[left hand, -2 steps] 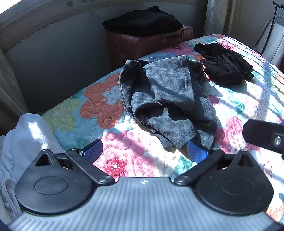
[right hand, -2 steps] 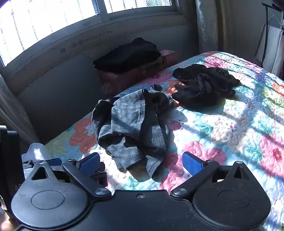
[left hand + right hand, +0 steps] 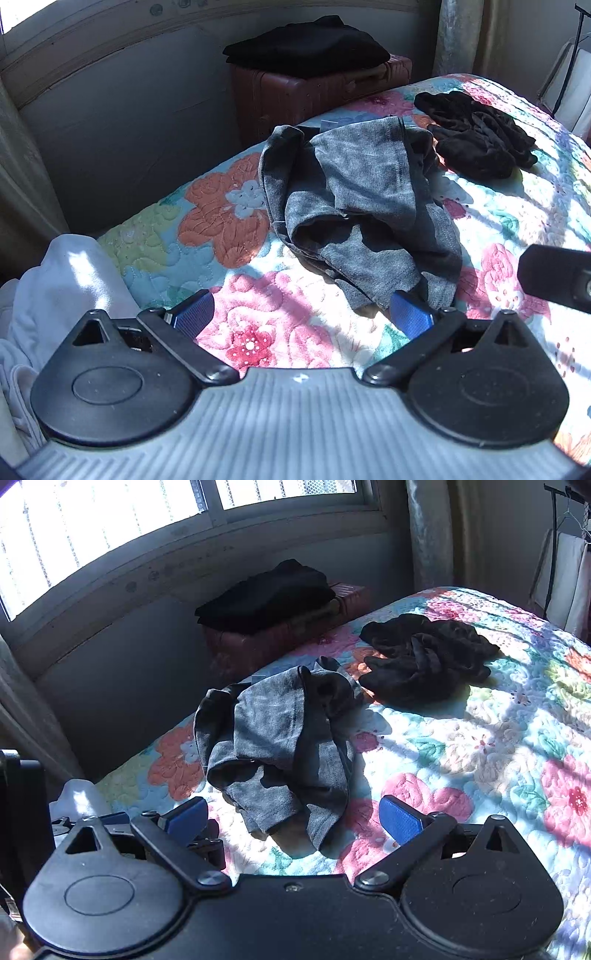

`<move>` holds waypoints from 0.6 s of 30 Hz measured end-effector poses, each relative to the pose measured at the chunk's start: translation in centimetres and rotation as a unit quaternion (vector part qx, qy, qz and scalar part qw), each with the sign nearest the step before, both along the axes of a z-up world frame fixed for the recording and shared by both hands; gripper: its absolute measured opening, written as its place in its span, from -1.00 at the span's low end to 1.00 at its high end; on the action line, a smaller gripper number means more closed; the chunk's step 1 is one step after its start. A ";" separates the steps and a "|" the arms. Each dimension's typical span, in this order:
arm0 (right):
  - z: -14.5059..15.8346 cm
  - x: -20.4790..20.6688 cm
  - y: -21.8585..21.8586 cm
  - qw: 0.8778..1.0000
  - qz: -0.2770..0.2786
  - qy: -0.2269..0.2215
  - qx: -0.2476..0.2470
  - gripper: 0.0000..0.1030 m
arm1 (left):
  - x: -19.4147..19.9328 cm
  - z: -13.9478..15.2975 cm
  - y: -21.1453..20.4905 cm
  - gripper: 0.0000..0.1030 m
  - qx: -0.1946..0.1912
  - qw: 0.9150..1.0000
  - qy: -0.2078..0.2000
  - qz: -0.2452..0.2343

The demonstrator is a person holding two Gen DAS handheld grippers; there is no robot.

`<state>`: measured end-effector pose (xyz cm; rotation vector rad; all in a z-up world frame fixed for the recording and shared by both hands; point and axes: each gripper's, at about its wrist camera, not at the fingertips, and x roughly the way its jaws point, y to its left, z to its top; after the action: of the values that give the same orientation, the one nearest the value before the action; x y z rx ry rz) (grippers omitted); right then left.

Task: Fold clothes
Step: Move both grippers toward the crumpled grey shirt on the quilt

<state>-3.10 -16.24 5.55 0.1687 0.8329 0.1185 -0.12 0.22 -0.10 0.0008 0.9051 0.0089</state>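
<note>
A crumpled grey garment (image 3: 362, 206) lies on the floral quilt (image 3: 229, 218); it also shows in the right wrist view (image 3: 280, 749). A crumpled black garment (image 3: 476, 133) lies behind it to the right, also in the right wrist view (image 3: 424, 657). My left gripper (image 3: 301, 314) is open and empty, just in front of the grey garment's near hem. My right gripper (image 3: 291, 818) is open and empty, its jaws either side of the garment's near hem, held above it.
A folded black garment (image 3: 266, 594) rests on a reddish suitcase (image 3: 317, 92) by the wall under the window. White cloth (image 3: 62, 280) lies at the bed's left edge. A clothes rack (image 3: 565, 554) stands far right. The quilt (image 3: 498, 738) stretches to the right.
</note>
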 end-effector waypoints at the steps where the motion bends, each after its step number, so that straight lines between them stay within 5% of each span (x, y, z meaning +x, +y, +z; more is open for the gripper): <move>1: 0.0 0.0 0.0 1.000 0.001 0.001 -0.001 0.96 | 0.0 0.0 0.1 1.00 -0.001 1.000 -0.001 0.002; 18: 0.0 -1.2 -0.1 1.000 -0.009 0.012 0.023 0.96 | -0.6 -0.6 0.3 1.00 0.001 1.000 -0.018 0.015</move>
<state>-4.26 -16.36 5.52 0.2212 0.8525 0.1180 -0.69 0.52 -0.71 -0.0120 0.8697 0.0379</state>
